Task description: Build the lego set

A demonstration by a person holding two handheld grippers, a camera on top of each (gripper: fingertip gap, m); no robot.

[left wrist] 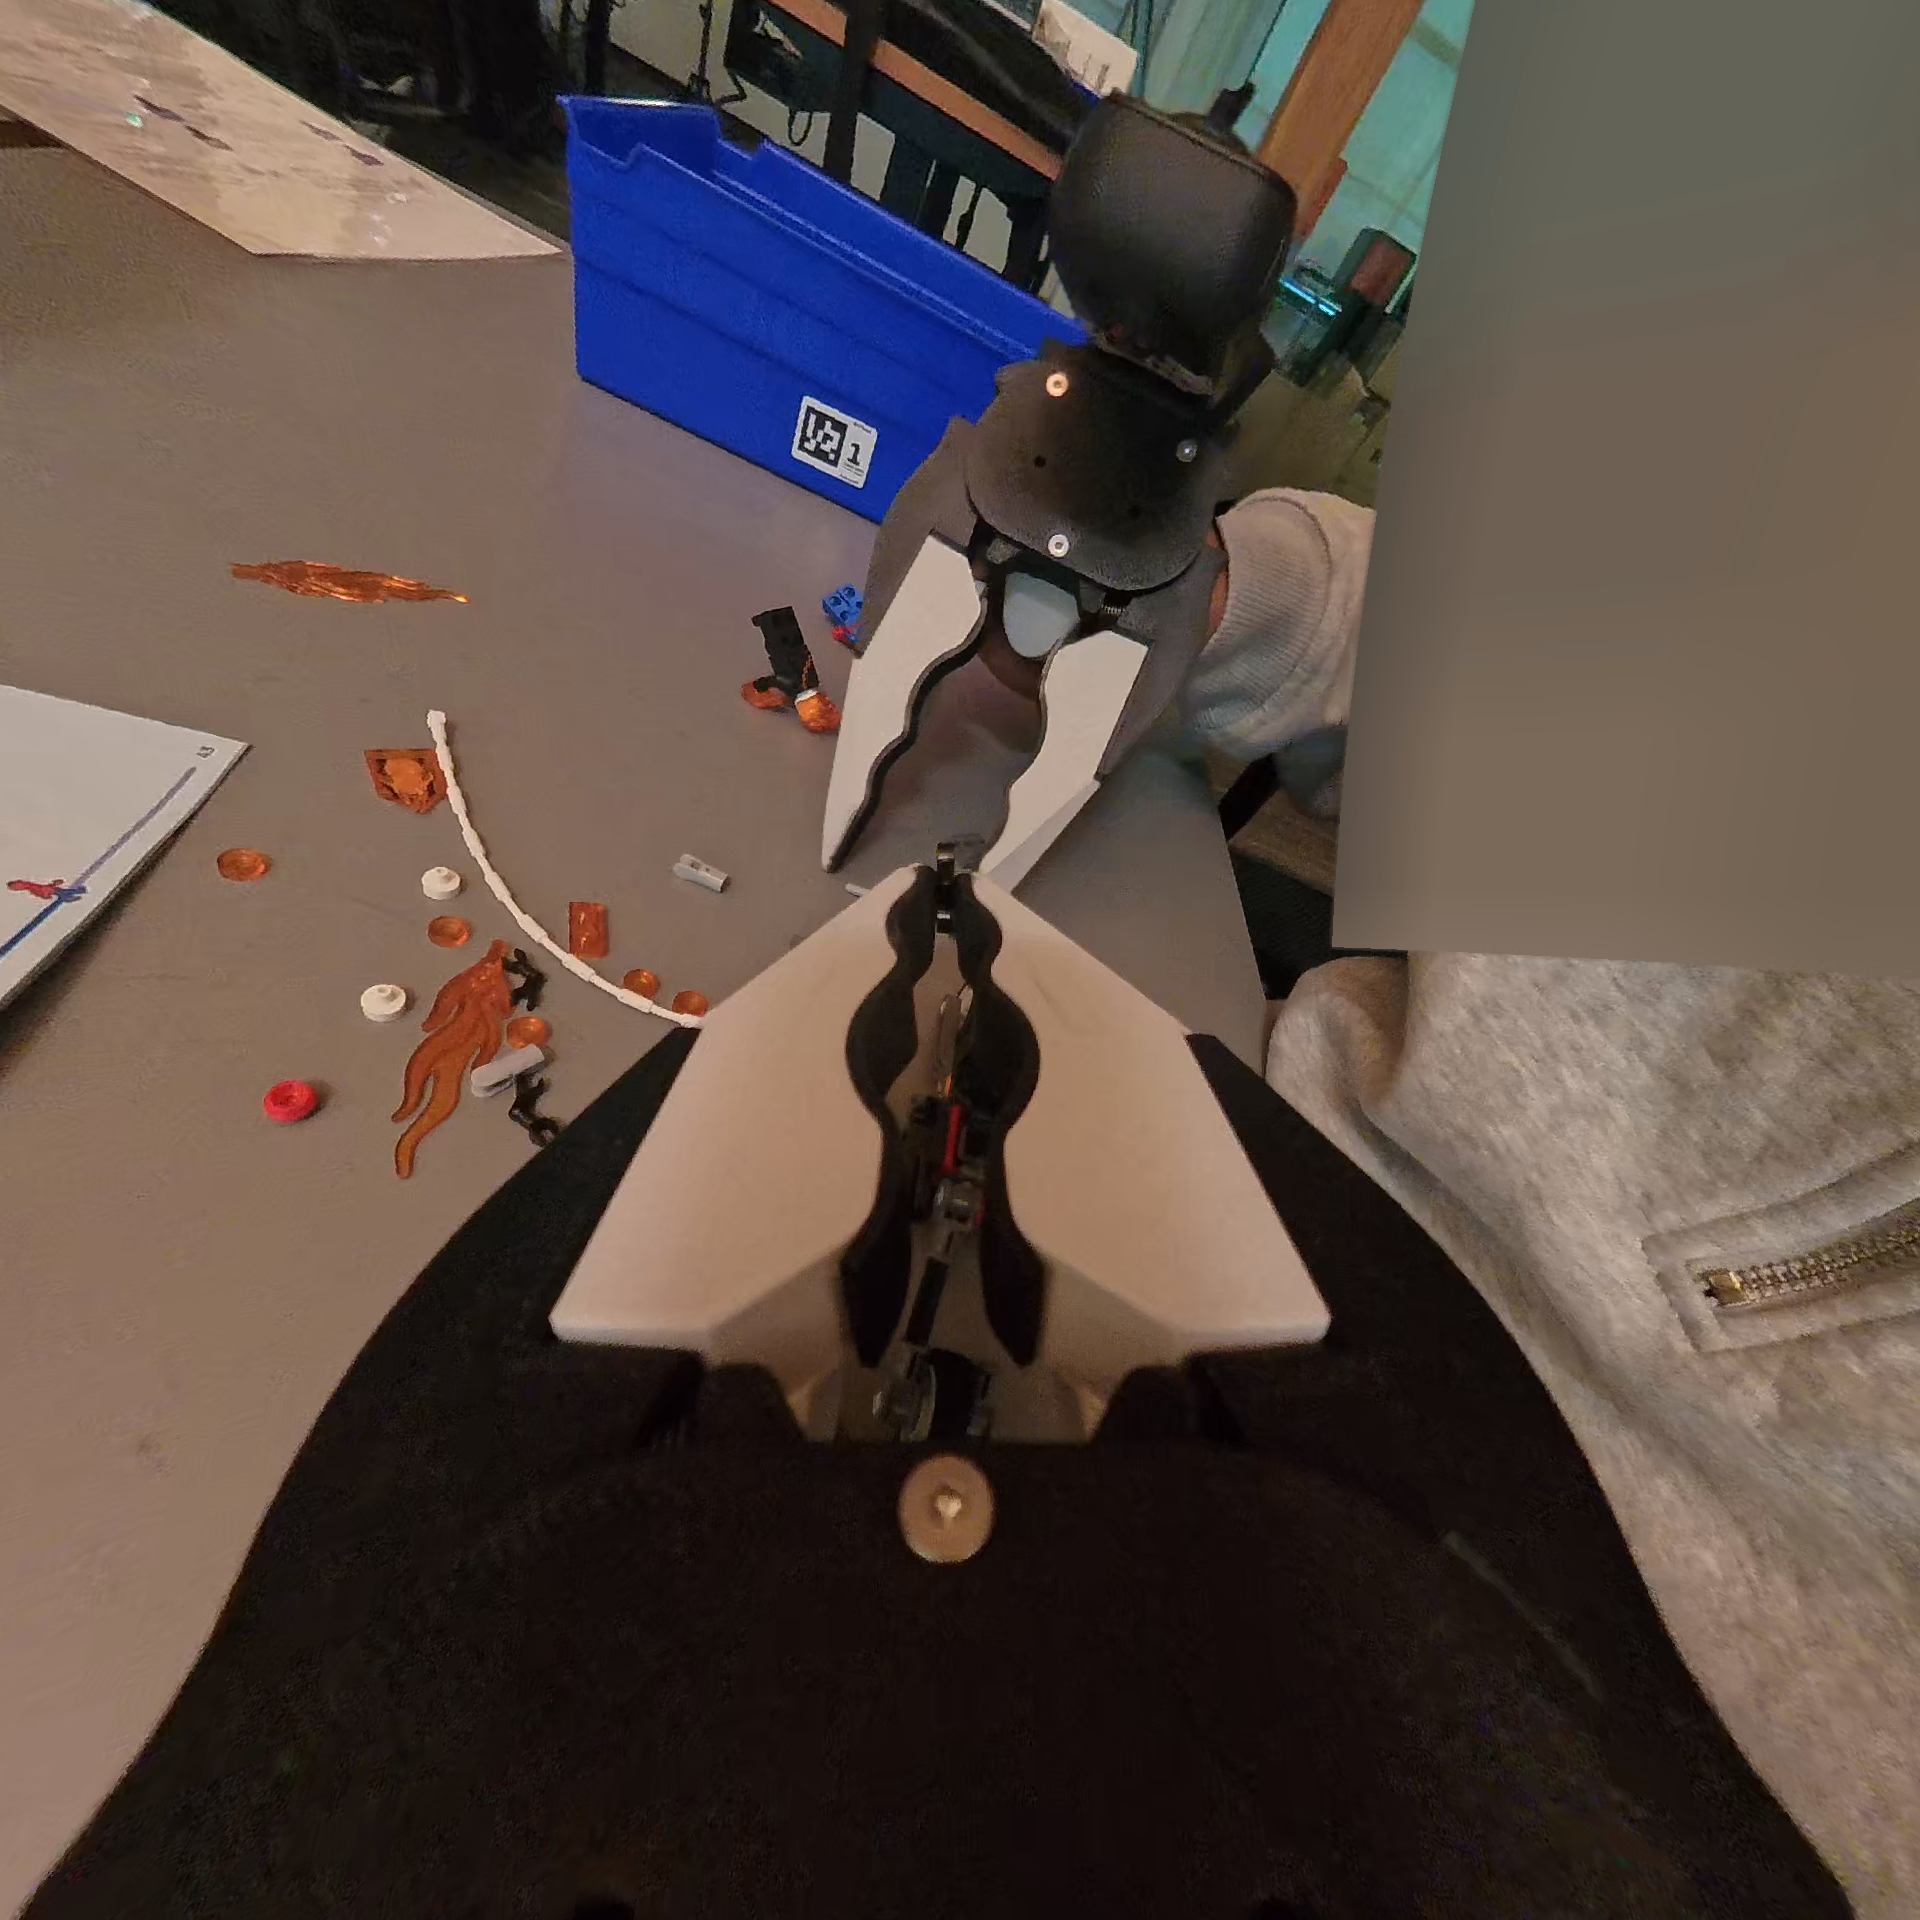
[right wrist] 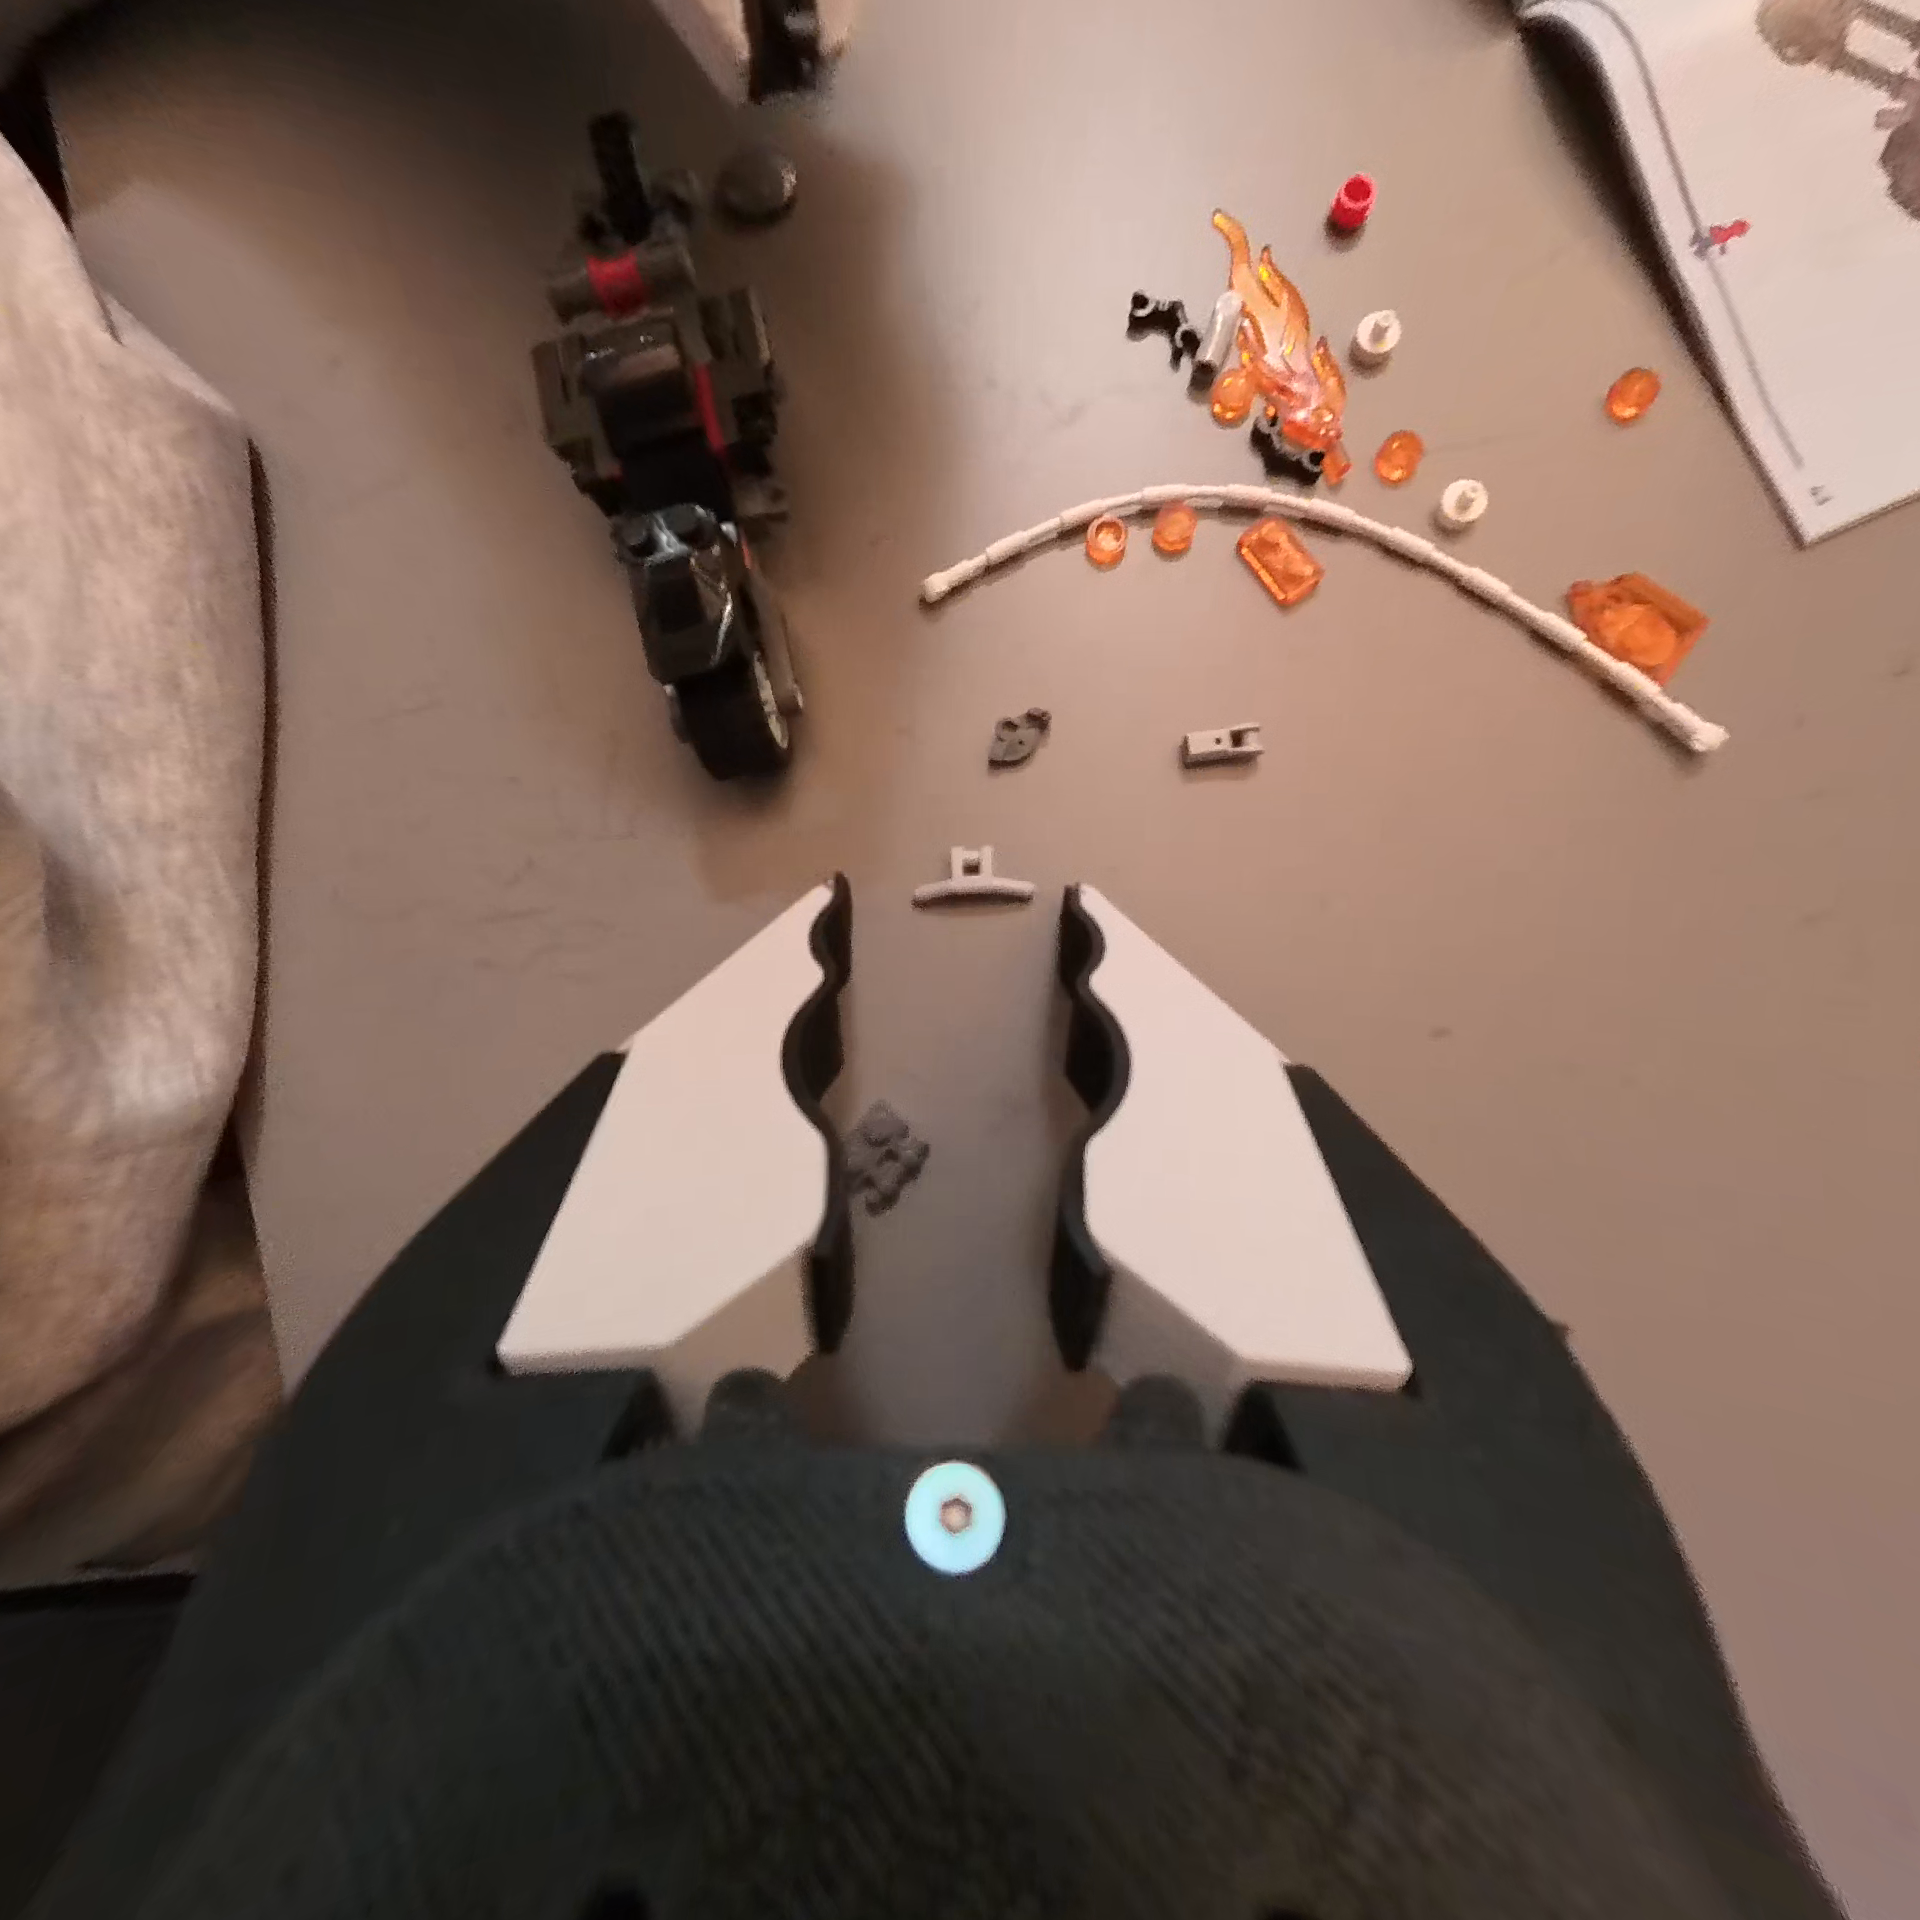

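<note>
1. The left gripper (left wrist: 948, 883) has its jaws drawn nearly together around a dark lego motorcycle (left wrist: 948, 1153), which sits lengthwise in the narrow gap between the white fingers (left wrist: 727, 1174); a black part of it pokes out past the tips.
2. In the right wrist view the same motorcycle (right wrist: 665, 468) appears at the far left of the grey counter (right wrist: 1351, 1039), black with red accents, its wheel pointing toward the camera. Whether it touches the counter cannot be told.
3. The right gripper (right wrist: 956, 904) hovers over the counter with its jaws wide apart and nothing between them.
4. A small light grey piece (right wrist: 974, 881) lies just beyond the right gripper's tips, and a dark grey piece (right wrist: 883, 1153) lies on the counter under the gap, close to the left finger.
5. Two more small grey parts (right wrist: 1222, 744) lie a little farther off, between the tips and a long curved white strip (right wrist: 1340, 551).
6. Around that strip are scattered orange transparent studs (right wrist: 1397, 457), an orange flame piece (right wrist: 1283, 343), white round pieces (right wrist: 1377, 335) and a red round piece (right wrist: 1351, 203).
7. An open instruction booklet (right wrist: 1766, 312) lies at the far right in this view.
8. In the left wrist view a blue bin (left wrist: 769, 301) stands at the far side of the counter, and a grey sleeve (left wrist: 1610, 1299) with a zip fills the right side.
</note>
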